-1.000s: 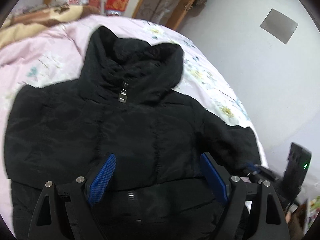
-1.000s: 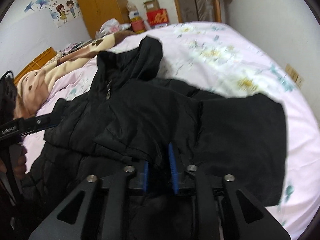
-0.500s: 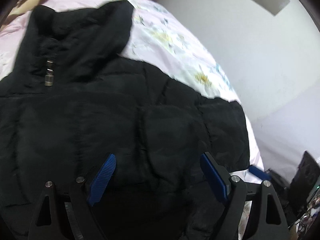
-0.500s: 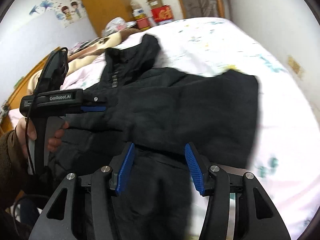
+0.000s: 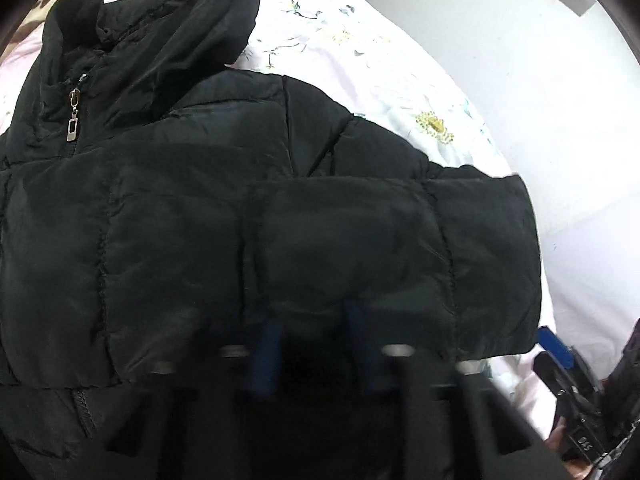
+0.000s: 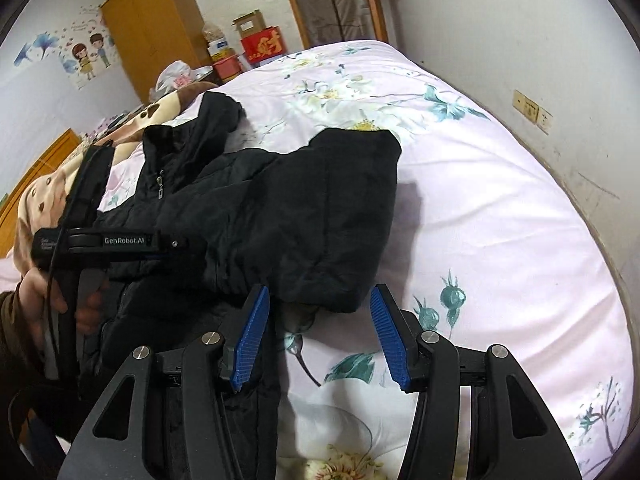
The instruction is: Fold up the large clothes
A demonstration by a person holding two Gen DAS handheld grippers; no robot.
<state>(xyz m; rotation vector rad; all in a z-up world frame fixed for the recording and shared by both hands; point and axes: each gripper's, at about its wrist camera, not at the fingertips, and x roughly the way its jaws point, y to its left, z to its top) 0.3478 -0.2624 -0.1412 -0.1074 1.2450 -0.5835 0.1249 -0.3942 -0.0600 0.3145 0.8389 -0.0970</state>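
A black puffer jacket [image 5: 192, 208] lies front up on a pink floral bed [image 5: 360, 52], its zip pull near the collar. One sleeve [image 5: 400, 248] is folded across the body. My left gripper [image 5: 314, 350] is blurred, its blue pads close together with a fold of the sleeve between them. In the right wrist view the jacket [image 6: 280, 208] lies left of centre, and the left gripper [image 6: 160, 254] reaches into it from the left. My right gripper [image 6: 320, 336] is open and empty just short of the sleeve cuff [image 6: 344, 280].
A brown patterned blanket [image 6: 48, 196] lies at the bed's far left. A wooden wardrobe [image 6: 152, 28] and red boxes [image 6: 264, 44] stand beyond the bed. A wall with sockets [image 6: 532, 110] runs along the right. Bare bedsheet [image 6: 500, 240] lies right of the jacket.
My right gripper let go of the sleeve, opened and drew back. My left gripper moved in onto the folded sleeve and its pads closed together on the fabric.
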